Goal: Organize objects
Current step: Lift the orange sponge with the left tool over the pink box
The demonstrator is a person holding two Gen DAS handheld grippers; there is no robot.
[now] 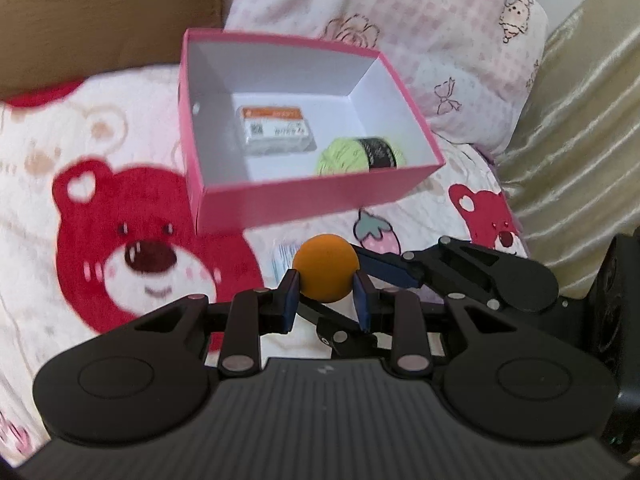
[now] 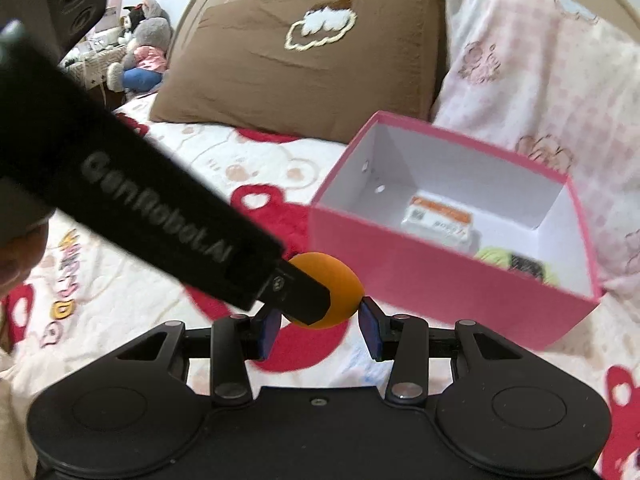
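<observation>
Landmark: pink box (image 1: 320, 196), open-topped on the bedspread (image 1: 120, 140).
Near wall: stands between the orange ball (image 1: 325, 271) and the interior.
Inside: packet (image 1: 276, 130) and green yarn (image 1: 352, 154) cover part of the floor; left portion bare.
Behind: pillows crowd the far walls.
Left of box: bedspread open.

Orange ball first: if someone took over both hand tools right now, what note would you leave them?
Left gripper: shut on the orange ball, held above the bedspread.
Right gripper: jaws partly apart at the same ball; I cannot tell if its pads press on it.
Pink box: open on the bed, just beyond the ball.
Done: a white labelled packet and a green yarn roll lie in the box.
Left: probably put the ball in the box.
</observation>
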